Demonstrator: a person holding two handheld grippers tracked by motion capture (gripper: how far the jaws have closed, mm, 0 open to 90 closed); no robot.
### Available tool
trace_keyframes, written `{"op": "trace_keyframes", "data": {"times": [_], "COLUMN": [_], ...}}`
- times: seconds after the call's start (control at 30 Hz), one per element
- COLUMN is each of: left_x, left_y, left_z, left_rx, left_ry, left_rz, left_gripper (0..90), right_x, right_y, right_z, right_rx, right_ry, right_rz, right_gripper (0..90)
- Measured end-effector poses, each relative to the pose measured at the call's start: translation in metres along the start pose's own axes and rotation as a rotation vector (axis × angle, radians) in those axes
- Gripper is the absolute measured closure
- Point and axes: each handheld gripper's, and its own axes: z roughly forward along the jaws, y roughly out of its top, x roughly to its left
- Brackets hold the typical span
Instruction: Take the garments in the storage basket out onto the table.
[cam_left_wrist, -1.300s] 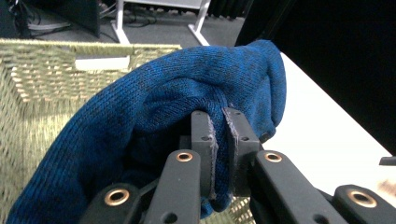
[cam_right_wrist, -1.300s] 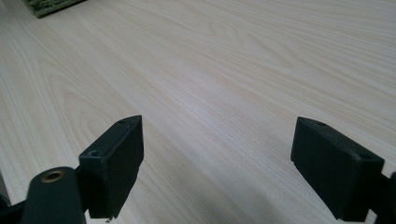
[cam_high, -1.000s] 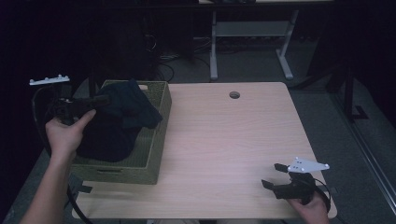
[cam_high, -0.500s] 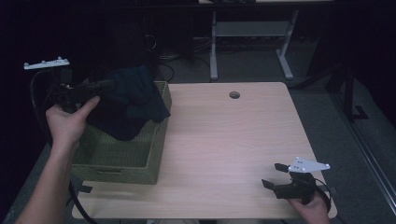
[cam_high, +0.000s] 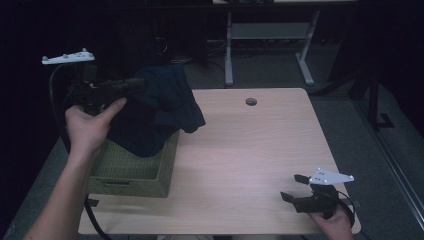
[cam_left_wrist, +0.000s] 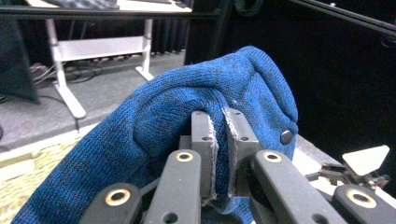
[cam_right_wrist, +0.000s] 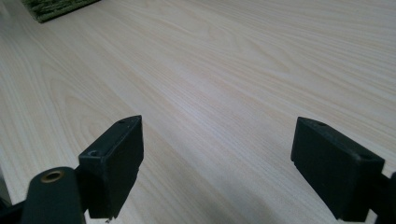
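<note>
One green basket (cam_high: 131, 172), blue sweater (cam_high: 160, 107) half lifted out, left gripper (cam_high: 137, 86) fingers clamped.

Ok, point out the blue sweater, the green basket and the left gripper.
blue sweater (cam_high: 167, 102), high view, on its hanging folds.
green basket (cam_high: 131, 170), high view, on its near wall.
left gripper (cam_left_wrist: 219, 140), left gripper view, between its fingertips.

Bare tabletop (cam_high: 250, 165) stretches from the basket (cam_high: 135, 172) at the left edge to the right gripper (cam_high: 295, 189) near the front right corner, broken by a small round hole (cam_high: 251, 101) toward the back. A blue sweater (cam_high: 160, 107) hangs over the basket's opening, blocking entry from above.
</note>
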Motion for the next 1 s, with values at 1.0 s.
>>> {"op": "trace_keyframes", "data": {"times": [1.0], "left_x": [-0.081], "left_y": [0.025], "left_z": [0.072], "left_rx": [0.069], "left_ry": [-0.179], "left_rz": [0.125], "left_gripper": [84.1], "right_x": [0.0], "right_y": [0.001], "right_z": [-0.002], "right_rx": [-0.012], "right_ry": [0.007], "right_rz": [-0.007], "right_gripper": [16.7]}}
